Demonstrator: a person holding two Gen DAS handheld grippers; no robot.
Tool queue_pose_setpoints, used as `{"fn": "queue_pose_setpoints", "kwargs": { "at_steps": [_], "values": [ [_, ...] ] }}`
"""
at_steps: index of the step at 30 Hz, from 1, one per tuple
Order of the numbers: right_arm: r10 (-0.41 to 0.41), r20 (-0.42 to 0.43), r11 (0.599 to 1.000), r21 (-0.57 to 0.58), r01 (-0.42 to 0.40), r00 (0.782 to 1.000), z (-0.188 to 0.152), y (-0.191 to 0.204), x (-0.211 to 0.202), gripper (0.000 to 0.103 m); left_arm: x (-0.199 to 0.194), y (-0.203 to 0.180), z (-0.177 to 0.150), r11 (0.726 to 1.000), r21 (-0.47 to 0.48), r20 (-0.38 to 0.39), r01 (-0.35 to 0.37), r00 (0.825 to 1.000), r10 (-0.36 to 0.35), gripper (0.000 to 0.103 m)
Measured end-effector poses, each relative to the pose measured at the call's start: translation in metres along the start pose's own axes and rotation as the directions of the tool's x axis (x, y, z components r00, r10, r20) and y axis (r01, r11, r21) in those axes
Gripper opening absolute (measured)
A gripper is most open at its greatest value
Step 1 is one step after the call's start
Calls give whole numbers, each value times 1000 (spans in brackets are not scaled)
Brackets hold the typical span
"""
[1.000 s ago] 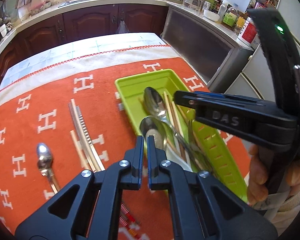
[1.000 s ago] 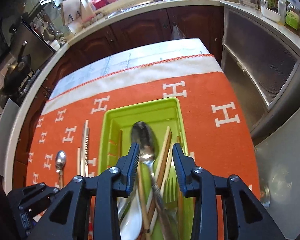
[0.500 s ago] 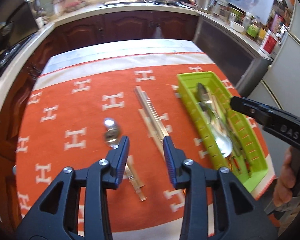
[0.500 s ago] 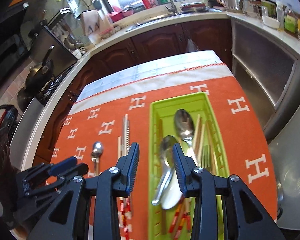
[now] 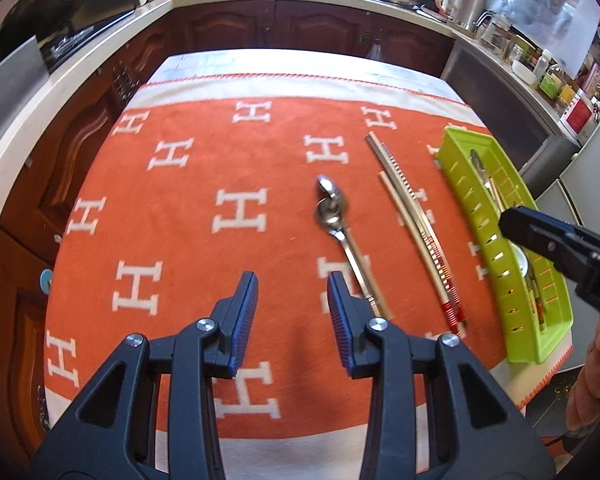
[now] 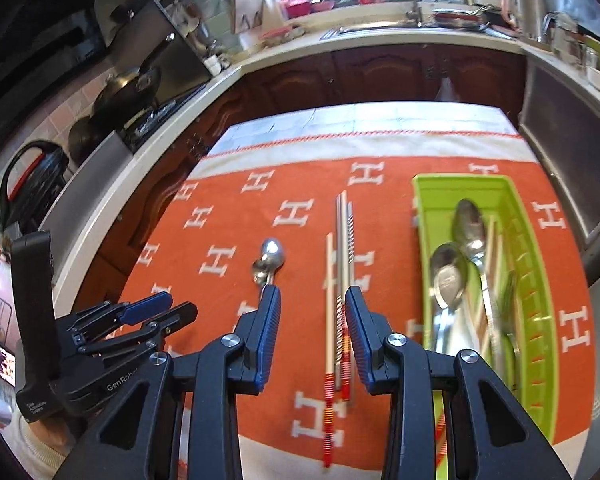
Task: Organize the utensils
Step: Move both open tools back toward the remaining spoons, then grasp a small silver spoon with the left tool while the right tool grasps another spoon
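Item 1. Left gripper (image 5: 292, 304), black frame with blue ribbed pads: hovering over bare cloth at the near left, jaws standing partly apart and gripping nothing. It is probably lining up on the next loose piece, since the spoon handle is lying just to the right of its right pad.

Item 2. Orange blanket with white H motifs (image 5: 180, 208), covering the table: serving as the sorting surface, keeping the loose metal from sliding.

Item 3. Small shiny steel spoon (image 5: 332, 208): lying loose on the blanket, bowl far, handle near, not yet sorted.

Item 4. Bundle of long chopsticks, pale and metal with red-striped ends (image 6: 340, 280): lying lengthwise between the spoon and the tray, apart from both, awaiting collection.

Item 5. Right gripper (image 6: 312, 336), same make: hanging above the near ends of the chopsticks, jaws partly apart and empty, the sticks showing between the pads but below them; likely its next pick.

Item 6. Lime-green slotted plastic tray (image 6: 424, 200), far right: holding two large steel spoons (image 6: 468, 224), a fork and more chopsticks, all lying lengthwise so they fit; this is the destination for the remaining pieces.
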State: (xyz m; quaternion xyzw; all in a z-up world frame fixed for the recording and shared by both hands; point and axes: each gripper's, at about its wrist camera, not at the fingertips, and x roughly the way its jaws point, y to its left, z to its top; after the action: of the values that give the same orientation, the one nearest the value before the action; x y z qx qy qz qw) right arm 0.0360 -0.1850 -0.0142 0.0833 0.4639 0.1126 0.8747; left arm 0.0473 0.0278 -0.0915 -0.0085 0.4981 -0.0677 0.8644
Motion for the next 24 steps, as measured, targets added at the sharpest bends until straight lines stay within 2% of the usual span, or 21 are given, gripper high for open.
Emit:
{"fn": "queue_pose_setpoints", "kwargs": {
  "at_steps": [7, 14, 16, 20, 24],
  "values": [
    [17, -98, 999, -44, -21, 995, -13, 20, 50, 34, 18, 9, -8, 1000, -21, -40, 21, 999, -22, 33],
    [13, -204, 997, -71, -28, 979, -19, 29, 114, 21, 29, 8, -9, 999, -12, -62, 42, 997, -42, 33],
    [15, -226, 997, -69, -31, 974, -19, 29, 129, 20, 32, 8, -9, 999, -12, -69, 45, 997, -46, 33],
    [19, -239, 996, -83, -40, 971, -17, 36, 146, 19, 37, 12, -8, 998, -22, -76, 51, 996, -52, 33],
    [-12, -245, 993, -116, -18, 969, -15, 41, 154, 14, 40, 17, -7, 998, -33, -81, 56, 995, -58, 33]
  ]
}}
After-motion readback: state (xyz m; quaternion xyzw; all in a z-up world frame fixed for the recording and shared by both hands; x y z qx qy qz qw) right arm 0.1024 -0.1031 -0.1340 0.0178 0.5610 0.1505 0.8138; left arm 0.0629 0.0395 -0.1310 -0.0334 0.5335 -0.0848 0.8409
